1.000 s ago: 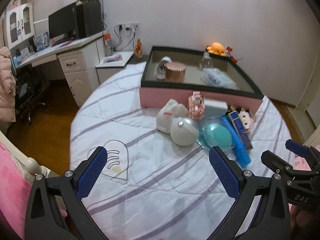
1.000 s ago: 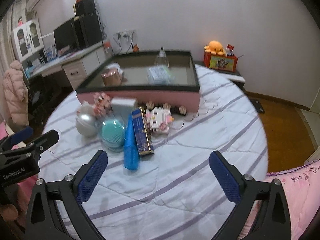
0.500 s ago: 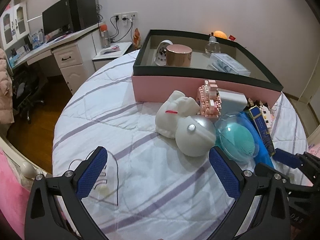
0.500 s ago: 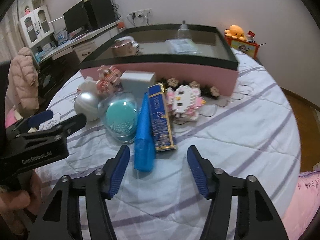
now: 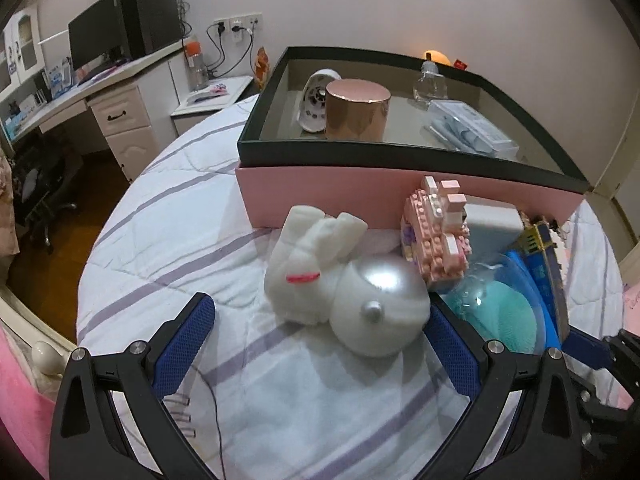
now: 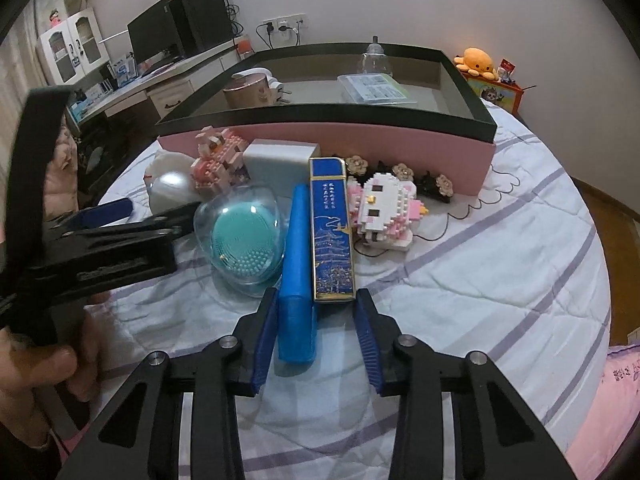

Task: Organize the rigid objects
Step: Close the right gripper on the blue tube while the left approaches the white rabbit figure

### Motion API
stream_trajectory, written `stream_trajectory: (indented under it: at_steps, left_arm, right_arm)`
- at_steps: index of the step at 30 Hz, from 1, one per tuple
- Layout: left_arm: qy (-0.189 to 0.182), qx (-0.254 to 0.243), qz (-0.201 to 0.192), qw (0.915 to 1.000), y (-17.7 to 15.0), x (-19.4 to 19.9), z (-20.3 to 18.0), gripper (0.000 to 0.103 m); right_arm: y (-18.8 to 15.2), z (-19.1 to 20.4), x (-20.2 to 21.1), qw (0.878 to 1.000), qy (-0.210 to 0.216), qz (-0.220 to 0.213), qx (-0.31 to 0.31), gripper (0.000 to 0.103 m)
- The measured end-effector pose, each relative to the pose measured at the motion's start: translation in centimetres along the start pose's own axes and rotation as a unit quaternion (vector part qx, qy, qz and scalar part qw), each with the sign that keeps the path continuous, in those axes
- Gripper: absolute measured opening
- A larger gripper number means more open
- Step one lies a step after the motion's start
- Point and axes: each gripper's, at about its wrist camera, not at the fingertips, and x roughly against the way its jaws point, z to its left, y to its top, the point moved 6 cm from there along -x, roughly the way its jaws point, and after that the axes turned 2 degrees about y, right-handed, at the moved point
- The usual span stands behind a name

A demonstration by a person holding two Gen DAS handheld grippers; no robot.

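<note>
A row of objects lies on the bed before a pink box with a black rim (image 5: 400, 152) (image 6: 472, 118). My left gripper (image 5: 320, 340) is open, its fingers flanking a pearly white round case (image 5: 380, 312) beside a white plush rabbit (image 5: 312, 256). My right gripper (image 6: 316, 332) is half closed around the near ends of a blue tube (image 6: 298, 280) and a blue and gold box (image 6: 332, 232), not clamped. A teal brush in a clear shell (image 6: 244, 240), a pink brick figure (image 6: 218, 162) and a white brick cat (image 6: 386, 210) lie alongside.
In the pink box are a copper tin (image 5: 356, 110), a white device (image 5: 314, 98), a glass bottle (image 5: 430, 86) and a clear packet (image 5: 468, 128). A grey block (image 6: 280, 160) leans on the box. A desk with monitor (image 5: 100, 36) stands to the left.
Both grippers moved forward toward the objects. The right gripper narrowed from wide open and now brackets the blue tube and blue box. The left gripper stayed open and reached the white case.
</note>
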Motion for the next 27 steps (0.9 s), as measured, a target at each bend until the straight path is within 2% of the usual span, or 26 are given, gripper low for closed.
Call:
stream_trajectory:
  at_steps: [2, 4, 6, 8, 17, 19, 21, 27]
  left_arm:
    - [-0.017, 0.012, -0.003, 0.9998, 0.0, 0.0, 0.3, 0.1]
    - [-0.033, 0.022, -0.004, 0.9992, -0.2, 0.3, 0.7, 0.092]
    - [-0.028, 0.023, -0.006, 0.9993, -0.4, 0.5, 1.0, 0.081]
    - [-0.03, 0.027, -0.007, 0.9992, -0.5, 0.7, 1.2, 0.078]
    - [-0.021, 0.01, -0.003, 0.9997, -0.1, 0.1, 0.7, 0.083]
    - [-0.03, 0.015, -0.004, 0.9994, -0.2, 0.3, 0.8, 0.08]
    - [-0.033, 0.017, -0.005, 0.9993, -0.2, 0.4, 0.8, 0.072]
    - [-0.034, 0.018, -0.007, 0.9992, -0.4, 0.6, 0.8, 0.072]
  right_arm:
    - [-0.1, 0.0, 0.3, 1.0, 0.005, 0.002, -0.003, 0.038]
    - [-0.4, 0.2, 0.7, 1.0, 0.011, 0.004, -0.004, 0.038]
    - [-0.7, 0.4, 0.8, 1.0, 0.014, 0.009, -0.004, 0.038]
    - [-0.8, 0.4, 0.8, 1.0, 0.016, 0.012, -0.008, 0.038]
    - [-1.0, -0.1, 0.9, 1.0, 0.012, 0.005, -0.023, 0.042]
    - [-1.3, 0.0, 1.3, 1.0, 0.009, 0.007, -0.022, 0.042]
    - [-1.8, 0.2, 1.6, 1.0, 0.011, 0.013, -0.02, 0.042]
    - [-2.8, 1.0, 1.8, 0.999, 0.021, 0.021, -0.017, 0.044]
